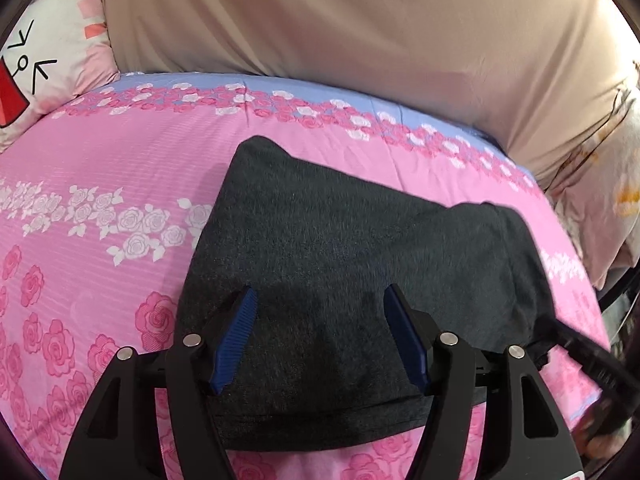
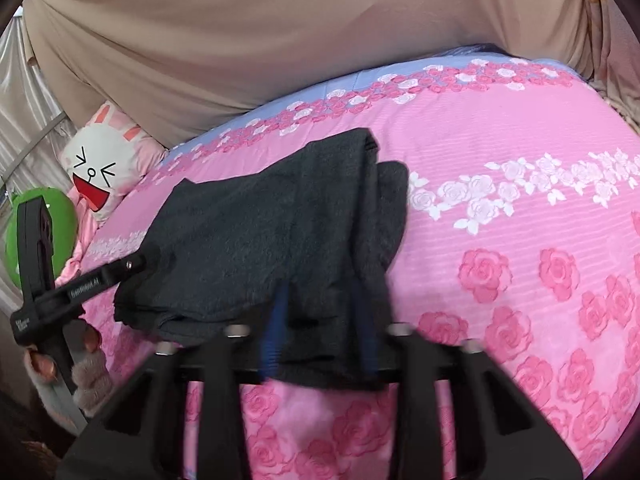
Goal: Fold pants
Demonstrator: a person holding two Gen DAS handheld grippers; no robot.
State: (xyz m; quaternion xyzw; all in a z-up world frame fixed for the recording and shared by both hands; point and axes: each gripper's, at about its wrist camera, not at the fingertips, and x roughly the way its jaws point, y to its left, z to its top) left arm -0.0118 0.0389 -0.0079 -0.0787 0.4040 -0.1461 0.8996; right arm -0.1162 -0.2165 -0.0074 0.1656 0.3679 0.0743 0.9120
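The pants (image 1: 352, 280), a dark charcoal knit with a soft, felted surface, lie folded into a thick, roughly rectangular bundle on the bed (image 1: 120, 168). The bed is spread with a pink sheet printed with rows of white and deep-pink roses and a lilac band along its far edge.

In the left wrist view the left tongs (image 1: 316, 328) hover over the near half of the bundle with their ribbed blue pads spread wide, released, nothing between them but the cloth lying below. In the right wrist view the right tongs (image 2: 320, 320) are blurred; their blue pads stand close together on either side of a hanging fold at the bundle's near edge, and whether they actually pinch it I cannot tell.

A cartoon-rabbit pillow (image 1: 52, 64) sits at ten o'clock in the left view. Behind the bed a smooth beige fabric (image 1: 360, 28) covers the whole backdrop. A green round cushion (image 2: 64, 236) shows at nine o'clock in the right view, partly hidden by the left tool's black body. Fingers (image 2: 42, 364) grip that tool's handle at eight o'clock.

Bare sheet lies open toward three o'clock of the bundle in the right view and toward nine o'clock in the left.
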